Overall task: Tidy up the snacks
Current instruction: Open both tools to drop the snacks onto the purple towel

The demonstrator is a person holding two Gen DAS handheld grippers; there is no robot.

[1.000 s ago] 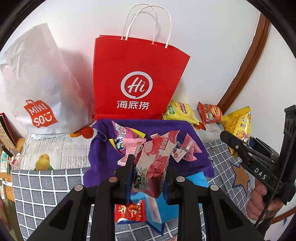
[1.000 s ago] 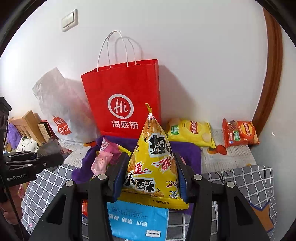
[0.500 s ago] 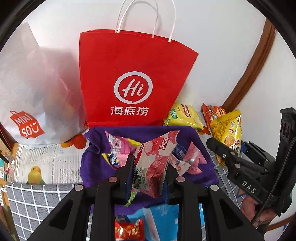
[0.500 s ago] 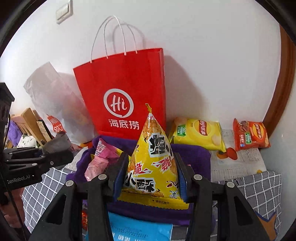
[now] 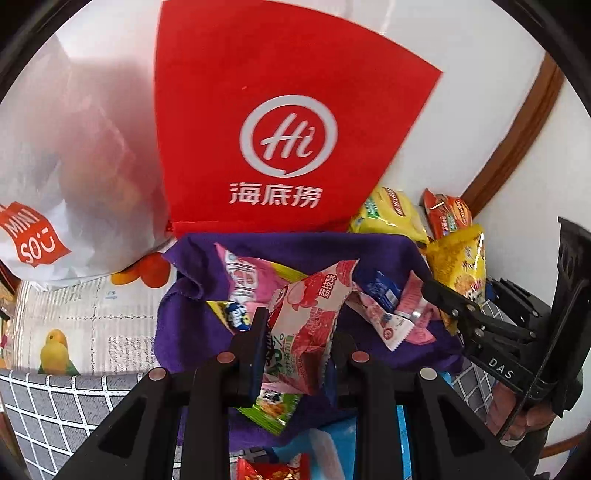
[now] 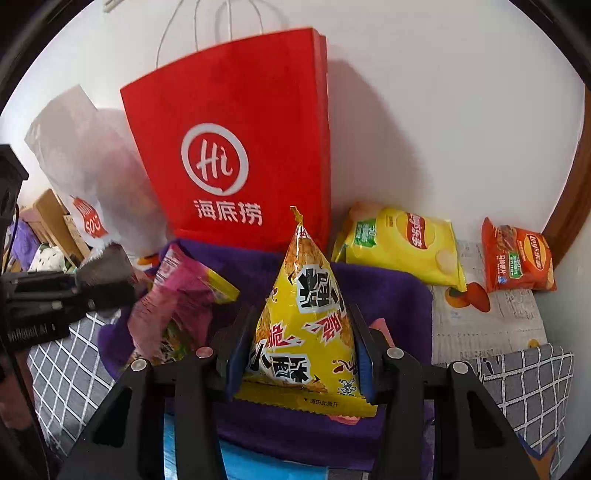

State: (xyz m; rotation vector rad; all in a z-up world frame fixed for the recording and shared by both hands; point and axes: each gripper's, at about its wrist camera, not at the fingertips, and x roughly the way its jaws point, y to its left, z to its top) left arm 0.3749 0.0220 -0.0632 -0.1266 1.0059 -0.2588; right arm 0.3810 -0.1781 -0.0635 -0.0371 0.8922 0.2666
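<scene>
Red bag (image 5: 280,122) looms nearer, left claw (image 5: 295,339) clamps pink snack (image 5: 310,325), right claw (image 6: 301,354) clamps yellow snack (image 6: 306,325).

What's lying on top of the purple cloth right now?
Loose snack packets lie on the purple cloth: a pink wrapper, a blue packet, small pink sachets. Anything beneath the held pink lychee packet is hidden.

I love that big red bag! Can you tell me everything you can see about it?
The red bag looks like stiff paper, with a white "Hi" circle logo and white Chinese characters on its front. Thin white handles stick up. It stands upright against the white wall, behind the purple cloth, with a white plastic bag beside it. Its inside is hidden.
</scene>
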